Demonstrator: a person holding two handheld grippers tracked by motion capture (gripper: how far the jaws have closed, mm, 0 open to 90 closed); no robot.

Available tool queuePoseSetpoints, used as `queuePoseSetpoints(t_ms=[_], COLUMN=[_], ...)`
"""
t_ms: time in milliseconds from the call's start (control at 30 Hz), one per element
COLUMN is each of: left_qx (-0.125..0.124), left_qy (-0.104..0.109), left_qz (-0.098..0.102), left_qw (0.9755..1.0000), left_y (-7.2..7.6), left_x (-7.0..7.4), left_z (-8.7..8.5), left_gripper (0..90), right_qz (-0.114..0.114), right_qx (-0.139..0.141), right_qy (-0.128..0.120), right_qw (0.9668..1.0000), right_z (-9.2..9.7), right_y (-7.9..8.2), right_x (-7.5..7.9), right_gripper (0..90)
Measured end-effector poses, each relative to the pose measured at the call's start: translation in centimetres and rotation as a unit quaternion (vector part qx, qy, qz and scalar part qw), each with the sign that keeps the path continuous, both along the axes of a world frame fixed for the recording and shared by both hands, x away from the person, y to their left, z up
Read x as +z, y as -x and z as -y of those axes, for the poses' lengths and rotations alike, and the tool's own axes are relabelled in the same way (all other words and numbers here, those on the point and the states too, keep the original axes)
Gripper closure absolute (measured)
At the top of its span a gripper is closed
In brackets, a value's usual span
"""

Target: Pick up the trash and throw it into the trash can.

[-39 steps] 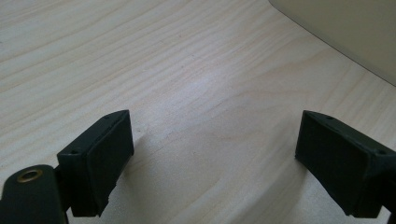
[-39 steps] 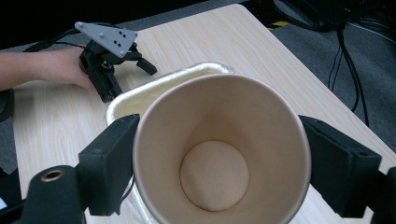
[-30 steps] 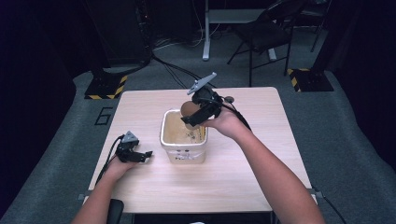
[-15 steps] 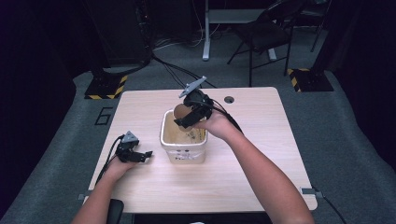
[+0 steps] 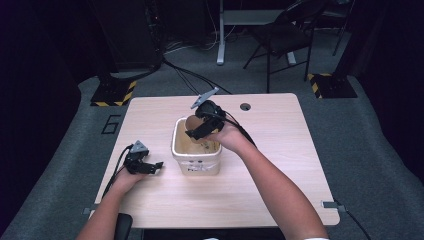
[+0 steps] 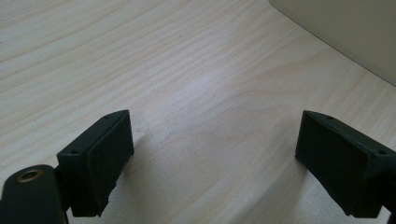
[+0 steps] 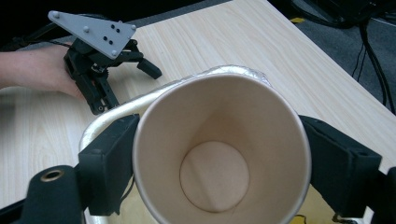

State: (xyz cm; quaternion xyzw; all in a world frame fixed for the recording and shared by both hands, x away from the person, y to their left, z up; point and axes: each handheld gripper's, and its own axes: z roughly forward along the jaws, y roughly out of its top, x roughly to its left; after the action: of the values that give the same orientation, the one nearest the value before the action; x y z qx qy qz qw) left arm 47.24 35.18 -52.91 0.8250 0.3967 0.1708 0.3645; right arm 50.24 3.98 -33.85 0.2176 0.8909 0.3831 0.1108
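Note:
My right gripper (image 5: 196, 128) is shut on a brown paper cup (image 5: 192, 122), held tilted over the far left part of a white tub (image 5: 196, 163) in the middle of the table. In the right gripper view the empty cup (image 7: 219, 154) sits between both black pads (image 7: 109, 163), its open mouth toward the camera, with the tub's rim (image 7: 116, 109) right behind it. My left gripper (image 5: 155, 166) rests on the table left of the tub, open with nothing between its fingers (image 6: 95, 163); bare wood shows in the gap, and the tub wall (image 6: 355, 32) stands at the upper right.
The light wooden table (image 5: 280, 150) has a round cable hole (image 5: 245, 106) near its far edge. A chair (image 5: 280, 35) and a desk leg stand on the grey floor beyond it. Cables trail from both grippers.
My right gripper has carried the cup leftward and down, from the tub's far right rim to low over its far left part. The left gripper has stayed put.

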Motion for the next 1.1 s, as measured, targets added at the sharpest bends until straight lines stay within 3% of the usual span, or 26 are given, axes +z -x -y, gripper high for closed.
queuePoseSetpoints(t_ms=[200,333,1100], left_qx=[0.000,0.000,0.000], left_qy=[0.000,0.000,0.000], left_qz=[0.000,0.000,0.000], left_qw=[1.0000,1.0000,1.0000], left_y=[0.0,0.0,0.0], left_x=[0.0,0.0,0.0], left_z=[0.0,0.0,0.0], left_gripper=[11.3,11.2,11.3], right_qz=[0.005,0.001,-0.015], right_qx=[0.000,-0.004,-0.005], right_qy=[0.005,0.018,0.040], right_qw=[1.0000,0.9998,0.9991], right_z=[-0.4,-0.7,-1.8], right_y=[-0.3,-0.3,-0.8], right_x=[-1.1,-1.7,-4.5], right_gripper=[17.0,16.9,16.4])
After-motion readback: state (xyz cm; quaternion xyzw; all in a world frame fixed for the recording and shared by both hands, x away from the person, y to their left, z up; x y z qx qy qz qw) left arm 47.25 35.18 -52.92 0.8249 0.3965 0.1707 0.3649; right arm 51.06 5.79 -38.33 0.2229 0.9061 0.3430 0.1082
